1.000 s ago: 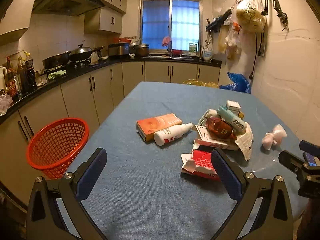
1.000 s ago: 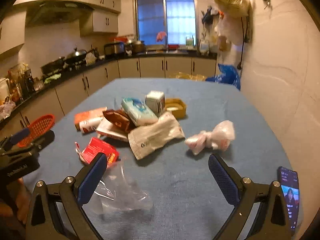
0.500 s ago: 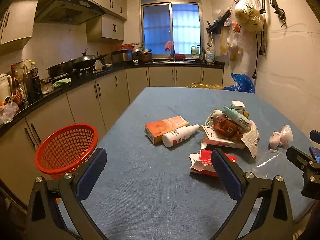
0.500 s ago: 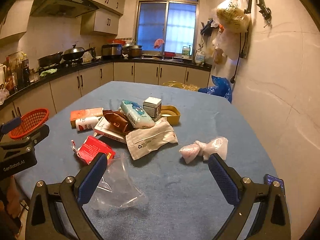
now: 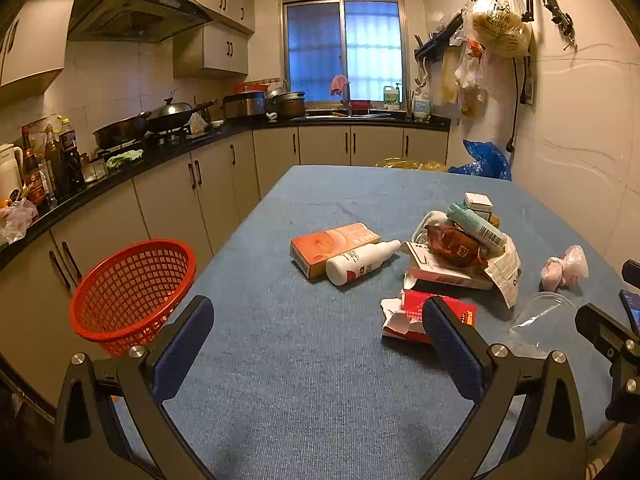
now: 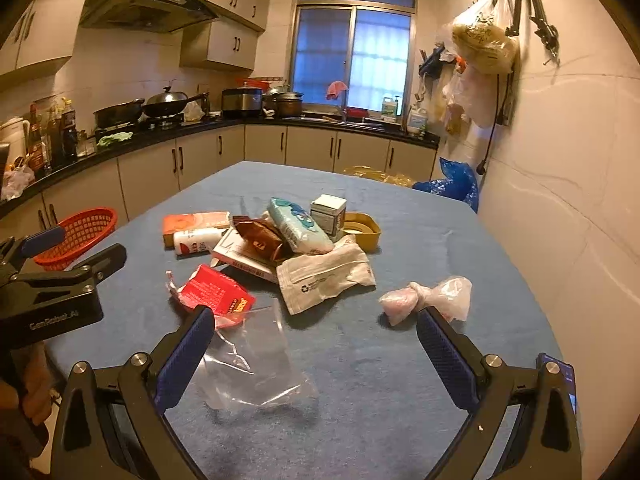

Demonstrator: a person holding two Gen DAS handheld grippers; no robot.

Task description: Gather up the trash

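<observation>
Trash lies heaped on the blue table: an orange box, a white bottle, a torn red packet, a brown wrapper and a white pouch. A clear plastic bag lies flat near my right gripper. A knotted pink bag sits apart to the right. The red basket stands off the table's left edge. My left gripper hovers open over the table's near end. Both grippers hold nothing.
A black counter with pans and bottles runs along the left and back. A phone lies at the table's near right corner. Bags hang on the right wall. A blue bag sits past the table's far end.
Both grippers have drawn back and tilted up, so the trash heap and basket appear farther off. Nothing on the table has moved.
</observation>
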